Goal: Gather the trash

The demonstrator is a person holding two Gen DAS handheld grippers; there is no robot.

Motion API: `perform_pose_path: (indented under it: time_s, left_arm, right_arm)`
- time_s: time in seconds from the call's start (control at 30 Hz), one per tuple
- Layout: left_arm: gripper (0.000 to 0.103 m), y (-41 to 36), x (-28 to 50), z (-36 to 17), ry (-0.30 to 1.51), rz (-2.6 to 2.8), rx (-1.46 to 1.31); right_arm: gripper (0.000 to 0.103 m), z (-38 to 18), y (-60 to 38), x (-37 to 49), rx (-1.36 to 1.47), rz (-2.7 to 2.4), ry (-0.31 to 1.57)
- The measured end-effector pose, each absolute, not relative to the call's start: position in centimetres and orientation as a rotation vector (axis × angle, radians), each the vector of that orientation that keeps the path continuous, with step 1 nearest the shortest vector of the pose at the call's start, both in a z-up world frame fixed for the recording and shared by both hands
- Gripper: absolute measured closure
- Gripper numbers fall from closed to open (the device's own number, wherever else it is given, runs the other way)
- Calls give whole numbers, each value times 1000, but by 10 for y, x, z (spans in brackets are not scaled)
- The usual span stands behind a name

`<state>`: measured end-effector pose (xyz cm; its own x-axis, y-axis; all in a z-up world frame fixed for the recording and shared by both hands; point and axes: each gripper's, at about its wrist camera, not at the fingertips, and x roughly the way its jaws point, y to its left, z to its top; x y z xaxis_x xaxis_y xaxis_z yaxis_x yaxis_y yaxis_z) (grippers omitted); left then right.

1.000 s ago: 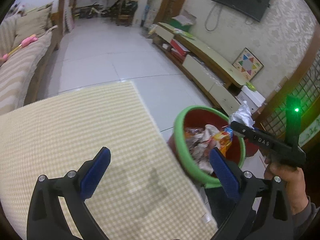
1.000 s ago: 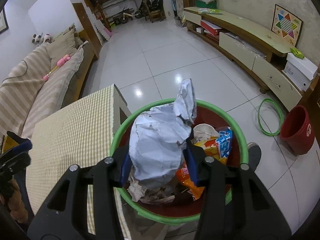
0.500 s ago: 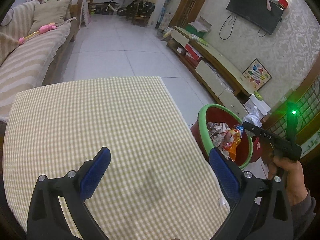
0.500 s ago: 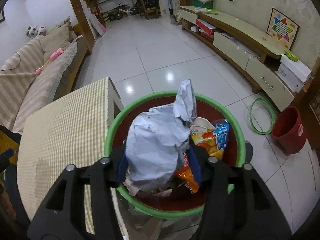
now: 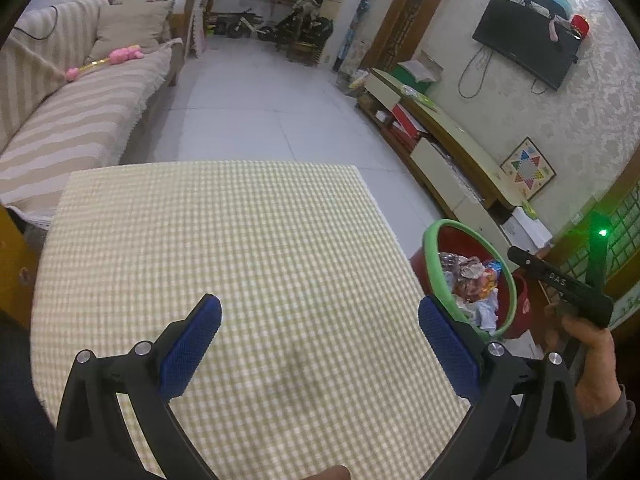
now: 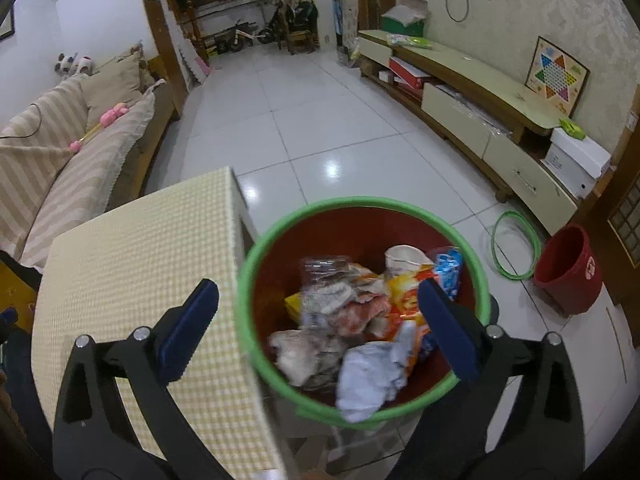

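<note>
A red bin with a green rim (image 6: 362,202) stands on the floor beside the checked table (image 6: 132,264) and holds several wrappers and scraps. A crumpled white paper (image 6: 368,376), blurred, lies at the bin's near edge, below my right gripper (image 6: 318,328). That gripper hangs over the bin with its jaws opening wide and nothing between them. My left gripper (image 5: 320,344) is open and empty over the bare checked tablecloth (image 5: 224,248). The bin (image 5: 432,264) shows at the right of the left wrist view, with the right gripper's body (image 5: 560,284) in a hand beyond it.
A striped sofa (image 5: 72,120) stands beyond the table at the left. A low TV cabinet (image 6: 480,120) runs along the right wall. A second red bucket (image 6: 568,268) and a green hoop (image 6: 516,248) sit on the tiled floor to the right.
My right gripper has opened and let go of the crumpled white paper, which has dropped into the bin. My left gripper has swung left, away from the bin, over the table.
</note>
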<state>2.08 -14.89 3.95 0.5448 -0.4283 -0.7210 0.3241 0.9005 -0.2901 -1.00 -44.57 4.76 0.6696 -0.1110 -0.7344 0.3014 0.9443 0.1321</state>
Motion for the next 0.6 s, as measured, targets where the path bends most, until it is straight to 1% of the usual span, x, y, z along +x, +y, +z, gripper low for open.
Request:
perform_pose_path:
  time_s: [0.3, 0.6]
  left_arm:
    - [8, -105, 11, 52, 822, -321, -105]
    - [8, -64, 0, 55, 808, -206, -72]
  right_arm:
    - [5, 65, -369, -7, 214, -126, 771]
    - [5, 70, -294, 0, 191, -26, 761]
